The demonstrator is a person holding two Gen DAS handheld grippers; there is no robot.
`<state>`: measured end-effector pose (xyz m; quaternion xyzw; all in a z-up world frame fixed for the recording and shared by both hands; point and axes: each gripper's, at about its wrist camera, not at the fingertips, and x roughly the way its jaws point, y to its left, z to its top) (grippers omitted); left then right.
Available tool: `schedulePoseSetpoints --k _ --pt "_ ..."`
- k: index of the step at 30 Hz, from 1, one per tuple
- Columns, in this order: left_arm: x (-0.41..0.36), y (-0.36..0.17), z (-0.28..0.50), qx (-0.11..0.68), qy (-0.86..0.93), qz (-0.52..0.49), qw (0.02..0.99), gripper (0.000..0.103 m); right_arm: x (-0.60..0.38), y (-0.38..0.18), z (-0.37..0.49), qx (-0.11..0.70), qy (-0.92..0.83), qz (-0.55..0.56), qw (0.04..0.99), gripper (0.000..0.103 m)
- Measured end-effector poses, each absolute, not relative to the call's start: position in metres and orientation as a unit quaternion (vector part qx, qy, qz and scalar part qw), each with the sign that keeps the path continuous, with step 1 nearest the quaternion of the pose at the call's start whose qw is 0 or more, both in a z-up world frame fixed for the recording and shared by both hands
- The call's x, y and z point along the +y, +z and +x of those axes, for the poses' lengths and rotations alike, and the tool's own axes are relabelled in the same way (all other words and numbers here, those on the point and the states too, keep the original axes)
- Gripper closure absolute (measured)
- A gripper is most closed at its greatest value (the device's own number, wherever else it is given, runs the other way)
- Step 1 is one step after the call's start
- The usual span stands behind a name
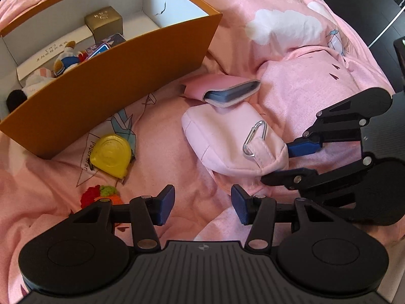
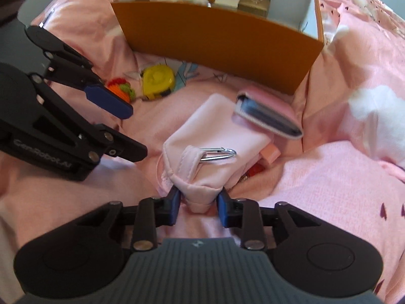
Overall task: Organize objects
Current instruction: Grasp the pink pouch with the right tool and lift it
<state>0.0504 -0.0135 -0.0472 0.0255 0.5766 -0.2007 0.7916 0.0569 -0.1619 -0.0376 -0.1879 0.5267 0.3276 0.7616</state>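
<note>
A pale pink pouch [image 1: 227, 136] with a silver carabiner [image 1: 254, 136] lies on the pink bedspread. My right gripper [image 2: 198, 202] is shut on the pouch's near end [image 2: 202, 192]; it also shows in the left wrist view [image 1: 288, 159]. A pink case holding a dark blue item [image 1: 227, 92] leans on the pouch's far side [image 2: 268, 114]. My left gripper [image 1: 202, 206] is open and empty, low over the bedspread in front of the pouch. An orange box [image 1: 121, 76] with white inside holds a gold box [image 1: 103, 22], a plush toy [image 1: 65, 58] and other items.
A yellow tape measure [image 1: 111, 153] and a small red, green and orange knitted item [image 1: 101, 196] lie on the bedspread left of the pouch. Small pink and red items [image 2: 263, 159] sit beside the pouch's right side. Dark furniture [image 1: 367, 7] stands beyond the bed.
</note>
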Motion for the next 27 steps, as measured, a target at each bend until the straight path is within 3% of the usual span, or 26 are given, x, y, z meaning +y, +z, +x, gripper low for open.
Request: schedulePoseSetpoints --k 5,12,14,16,21,27 --pt "0.004 -0.039 0.043 0.572 -0.196 0.016 0.796 0.043 -0.156 -0.006 0.065 0.51 0.356 -0.147 0.769 0.081" --pt "0.017 -0.029 0.032 0.562 -0.206 0.034 0.801 0.04 -0.151 0.002 0.098 0.549 0.383 -0.033 0.742 0.086" --pt "0.019 -0.032 0.035 0.556 -0.202 0.033 0.806 0.04 -0.146 0.0 0.106 0.556 0.383 -0.012 0.738 0.097" --pt "0.018 -0.037 0.041 0.545 -0.188 0.037 0.816 0.04 -0.141 -0.005 0.114 0.563 0.379 0.0 0.735 0.1" --pt "0.024 -0.049 0.063 0.535 -0.135 0.023 0.834 0.043 -0.134 -0.008 0.131 0.545 0.341 -0.004 0.766 0.098" --pt "0.027 -0.054 0.074 0.535 -0.13 -0.02 0.835 0.043 -0.141 -0.013 0.142 0.52 0.29 -0.054 0.802 0.09"
